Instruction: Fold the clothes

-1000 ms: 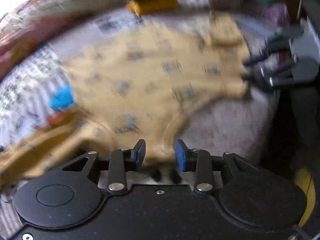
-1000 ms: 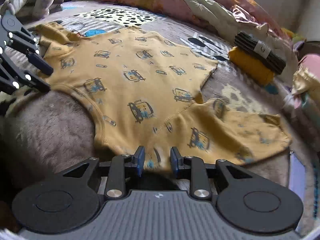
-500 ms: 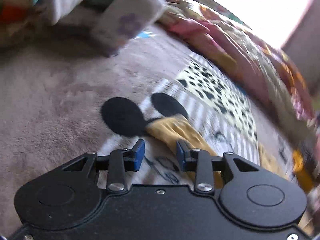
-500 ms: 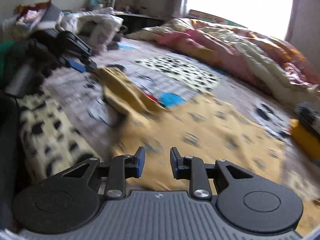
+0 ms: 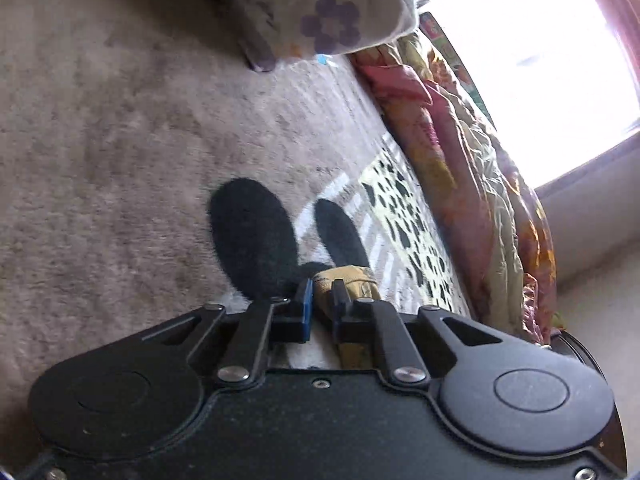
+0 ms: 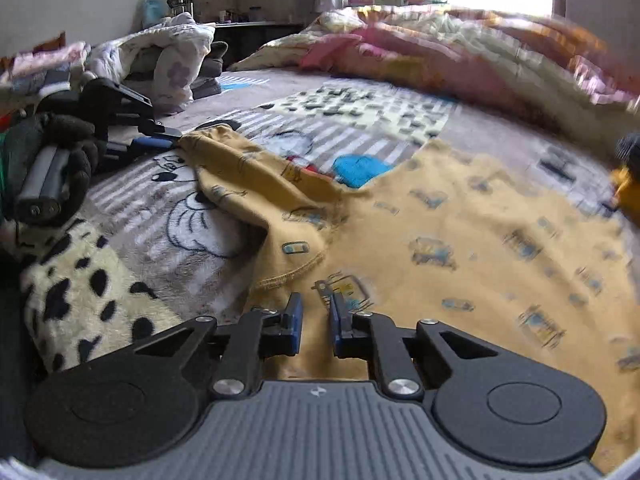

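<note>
On the bed: we see a yellow shirt (image 6: 460,240) spread flat over the blanket (image 6: 132,248), one sleeve (image 6: 224,160) stretched toward the left edge.
Left gripper (image 5: 322,304): we have just been closing it, and it is now clamped on the sleeve cuff, over the blanket's black ear patches (image 5: 252,236).
Right gripper (image 6: 314,320): we have just been narrowing it; its jaws stand a little apart over the shirt's near hem, and we cannot tell whether the pads press the cloth.
Far edge: a crumpled quilt (image 6: 460,60) lies under the window.
Far left corner: we see piled bedding (image 6: 168,60).
</note>
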`<state>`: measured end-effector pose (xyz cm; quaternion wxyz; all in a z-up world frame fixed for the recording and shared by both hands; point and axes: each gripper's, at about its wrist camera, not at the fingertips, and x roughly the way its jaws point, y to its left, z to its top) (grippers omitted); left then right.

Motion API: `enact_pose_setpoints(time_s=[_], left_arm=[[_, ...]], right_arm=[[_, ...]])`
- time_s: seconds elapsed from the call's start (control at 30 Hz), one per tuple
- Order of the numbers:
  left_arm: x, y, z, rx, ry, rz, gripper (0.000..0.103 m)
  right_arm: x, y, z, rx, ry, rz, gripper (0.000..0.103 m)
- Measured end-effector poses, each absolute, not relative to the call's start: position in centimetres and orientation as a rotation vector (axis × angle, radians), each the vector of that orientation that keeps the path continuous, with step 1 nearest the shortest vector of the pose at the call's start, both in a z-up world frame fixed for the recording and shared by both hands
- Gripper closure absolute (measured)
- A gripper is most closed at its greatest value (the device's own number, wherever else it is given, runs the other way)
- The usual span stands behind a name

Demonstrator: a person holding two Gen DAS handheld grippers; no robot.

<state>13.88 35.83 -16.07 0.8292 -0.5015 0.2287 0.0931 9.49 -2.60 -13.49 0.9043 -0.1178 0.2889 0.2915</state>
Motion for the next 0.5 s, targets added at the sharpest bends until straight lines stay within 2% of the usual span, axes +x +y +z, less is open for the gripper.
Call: enact_pose_setpoints(time_s=[0.1, 0.27, 0.33, 0.43, 0.5], left_arm=[[14.0, 35.4, -15.1, -1.027, 0.428, 0.162, 0.100], [12.9, 34.5, -9.1, -0.860, 0.245, 0.089, 0.100], [13.6, 33.9, -9.2, -0.782, 0.314, 0.142, 0.100], [16.6, 32.4, -12.1, -0.505, 0.618, 0.311, 0.099], [15.5, 33.3, -11.1, -0.571, 0.559, 0.324, 0.098]], right_arm=[[9.2, -2.3, -13.7, -0.238, 0.588, 0.632, 0.087], [8.3, -1.7, -14.1, -0.353, 0.582, 0.674, 0.087], [7.8, -1.3, -14.1, -0.431, 0.572, 0.691, 0.088], [7.4, -0.4, -14.0, -0.530, 0.570, 0.703, 0.088], [7.3, -0.3, -13.4, -0.534, 0.573, 0.712, 0.088]])
